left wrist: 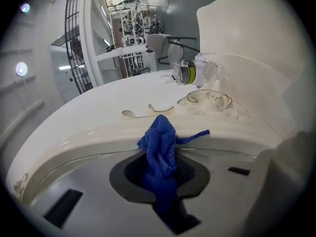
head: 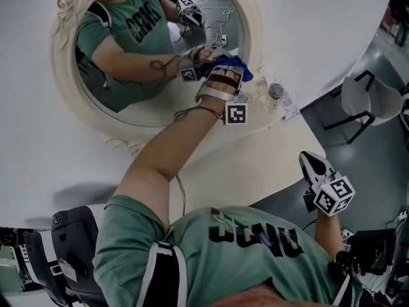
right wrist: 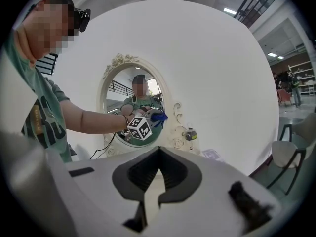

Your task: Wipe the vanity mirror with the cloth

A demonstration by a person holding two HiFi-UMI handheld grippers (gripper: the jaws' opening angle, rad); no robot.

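The big white round-edged surface fills most of what I see. Past its edge lies grey floor, where a white chair with a dark frame stands. The right gripper view also shows an open hall with ceiling lights and shelving far off.

The oval vanity mirror with the cream ornate frame sits against that white surface. In its glass I see my green T-shirt and my arm reflected.

My left gripper is up at the mirror's right edge. Its jaws are clamped on the crumpled blue mesh cloth, which bunches out beyond the tips. The cloth meets the mirror where the glass joins the frame.

My right gripper is well away from the mirror, low at my right side over the floor. Its jaws are brought together with nothing between them.

Just beside the frame stands a small clear bottle with a yellow-green label; I cannot tell what it holds. A small slip of paper lies near it.
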